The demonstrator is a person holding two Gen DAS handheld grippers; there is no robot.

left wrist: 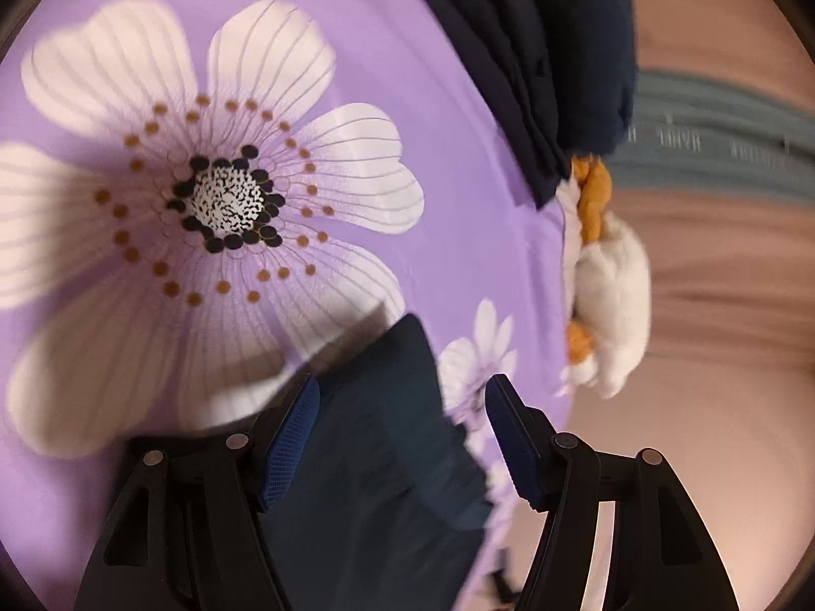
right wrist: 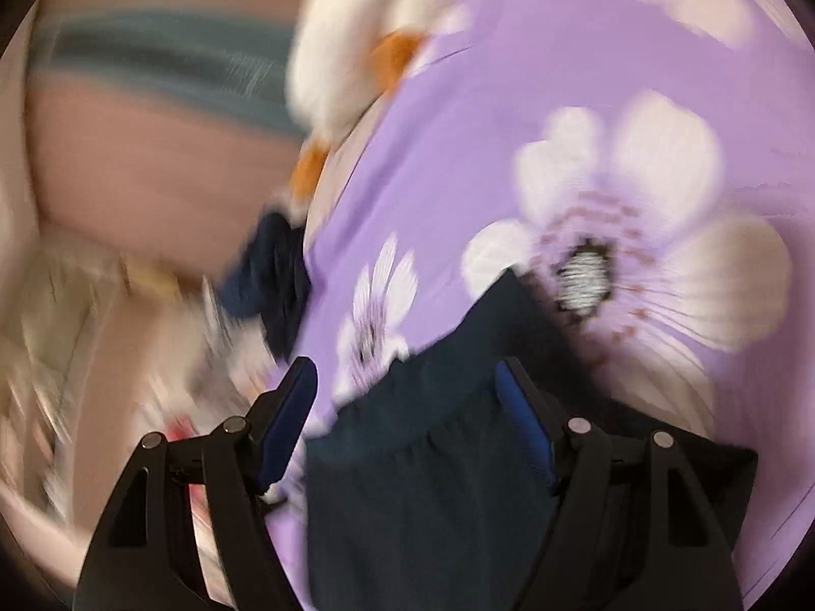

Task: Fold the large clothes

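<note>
A dark navy garment (left wrist: pixel 377 453) lies on a purple bed sheet with big white flowers (left wrist: pixel 433 102). My left gripper (left wrist: pixel 402 402) is open, its blue-padded fingers (left wrist: pixel 290 438) either side of the garment's corner, just above it. In the right wrist view, which is blurred, the same dark garment (right wrist: pixel 433 483) lies under my right gripper (right wrist: pixel 407 382), which is open over its gathered edge. A folded stack of dark navy clothes (left wrist: pixel 550 66) sits at the sheet's far edge, and shows as a dark blur in the right wrist view (right wrist: pixel 275 275).
A white and orange plush toy (left wrist: pixel 611 295) lies at the edge of the bed, also in the right wrist view (right wrist: pixel 356 40). Beyond the bed edge is a pinkish floor (left wrist: pixel 723 280) with a grey-blue strip (left wrist: pixel 713 137). Blurred pale clutter (right wrist: pixel 76 331) lies at the left.
</note>
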